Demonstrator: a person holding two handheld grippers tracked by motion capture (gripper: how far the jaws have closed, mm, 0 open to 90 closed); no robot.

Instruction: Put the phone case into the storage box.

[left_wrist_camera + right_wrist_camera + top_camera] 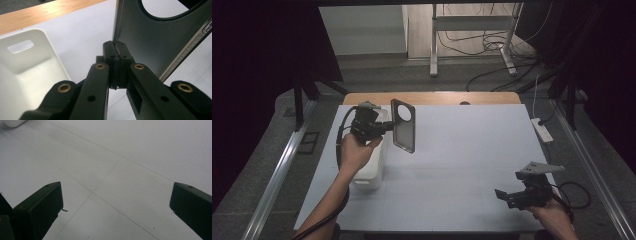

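1. The left gripper (388, 126) is clamped on the edge of a dark phone case (403, 125); in the left gripper view its pads meet on the thin rim (116, 53), likely because that is the only part narrow enough to pinch.
2. The case hangs upright in the air near the table's far left corner, its round camera hole at the top, clear of the surface.
3. Just beside and below it, a white bin (372, 165) sits along the table's left edge, its hollow open upward, probably where the case belongs or came from.
4. The right gripper (507, 195) hovers near the table's front right corner, its jaws spread wide with nothing between them, over the bare white table (462, 150), seemingly waiting to help.
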